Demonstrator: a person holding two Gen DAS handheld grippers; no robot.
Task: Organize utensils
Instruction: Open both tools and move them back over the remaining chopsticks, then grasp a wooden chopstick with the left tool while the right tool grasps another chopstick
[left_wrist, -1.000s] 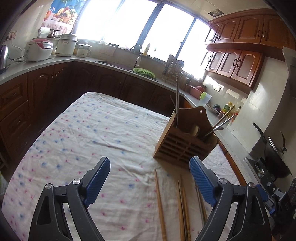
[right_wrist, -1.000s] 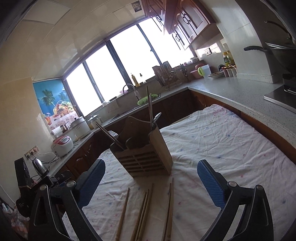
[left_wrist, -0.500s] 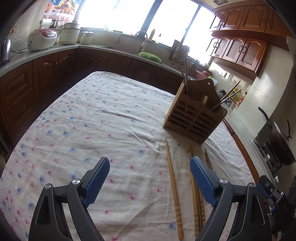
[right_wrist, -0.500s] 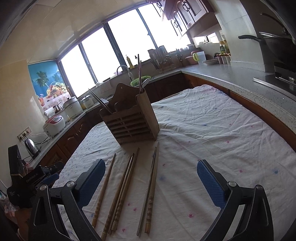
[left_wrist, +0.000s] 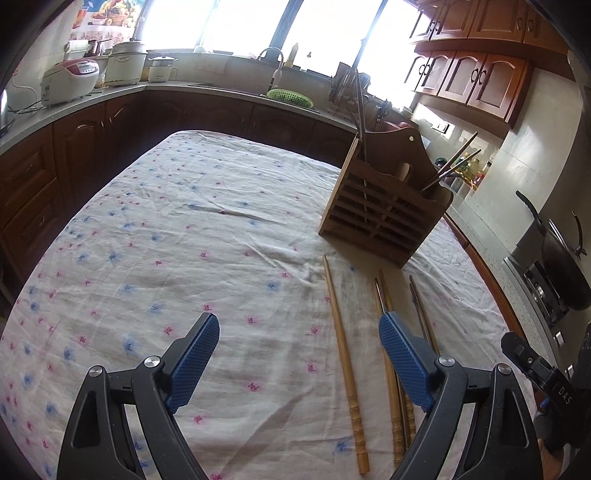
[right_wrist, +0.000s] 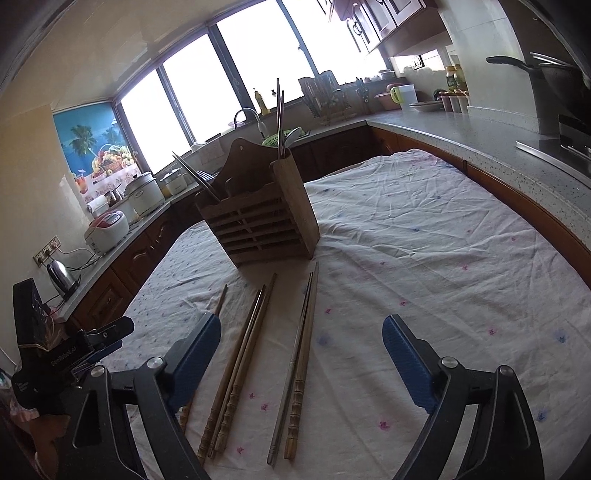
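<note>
the letters "das" stood in white on the black body of the right gripper (left_wrist: 546, 373), seen at the right edge of the left wrist view. on the left gripper (right_wrist: 62, 358), at the left edge of the right wrist view, pale lettering on its black body was too blurred to read with certainty.

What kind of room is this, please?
Most likely a home kitchen: a sink faucet below the windows, a rice cooker on the counter, wooden wall cabinets, and a black wok on the stove.
</note>
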